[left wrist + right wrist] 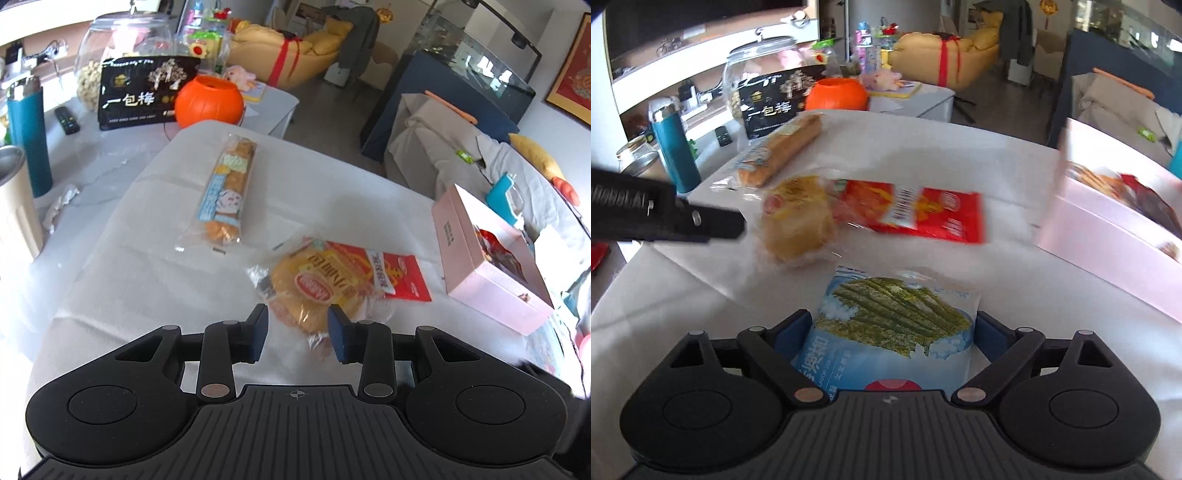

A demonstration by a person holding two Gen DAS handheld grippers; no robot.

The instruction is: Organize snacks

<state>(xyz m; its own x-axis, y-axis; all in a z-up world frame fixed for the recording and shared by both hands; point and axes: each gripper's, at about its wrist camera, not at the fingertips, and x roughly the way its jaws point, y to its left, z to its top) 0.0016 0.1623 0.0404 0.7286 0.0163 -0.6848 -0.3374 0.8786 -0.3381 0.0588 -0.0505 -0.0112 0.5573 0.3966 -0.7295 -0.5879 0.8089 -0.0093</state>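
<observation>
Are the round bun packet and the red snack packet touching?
Touching. In the left wrist view the round bun packet lies partly over the red snack packet, with no gap; the right wrist view shows the same overlap.

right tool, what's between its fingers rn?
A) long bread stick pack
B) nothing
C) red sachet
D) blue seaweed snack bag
D: in the right wrist view the blue seaweed snack bag sits between the right tool's blue pads, one against each side, while the long bread pack and red sachet lie farther off on the white table.
</observation>
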